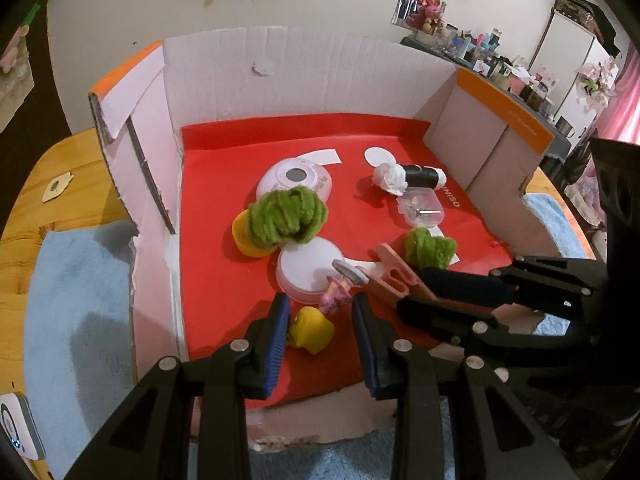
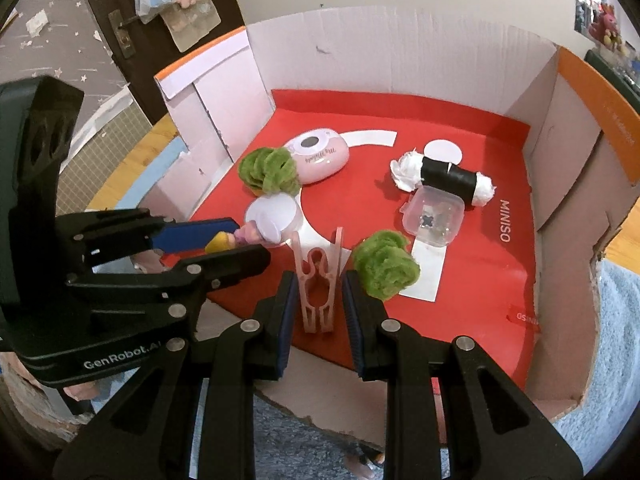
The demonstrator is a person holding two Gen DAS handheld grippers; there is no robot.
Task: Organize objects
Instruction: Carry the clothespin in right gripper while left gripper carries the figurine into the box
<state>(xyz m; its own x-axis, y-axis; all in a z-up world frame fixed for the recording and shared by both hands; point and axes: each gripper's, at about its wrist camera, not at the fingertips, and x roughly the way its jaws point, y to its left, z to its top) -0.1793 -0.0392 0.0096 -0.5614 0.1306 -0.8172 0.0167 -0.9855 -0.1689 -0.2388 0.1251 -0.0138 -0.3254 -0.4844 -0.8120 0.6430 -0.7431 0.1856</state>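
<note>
Left wrist view: left gripper closed to its narrowest, its pads flanking one yellow duck and one pink figurine. Ahead lie two green yarn bundles, one white lid.

Right wrist view: right gripper clamps one pink clothespin. Beyond sit one clear case, one black spool, on the cardboard box's red liner; door behind.
</note>
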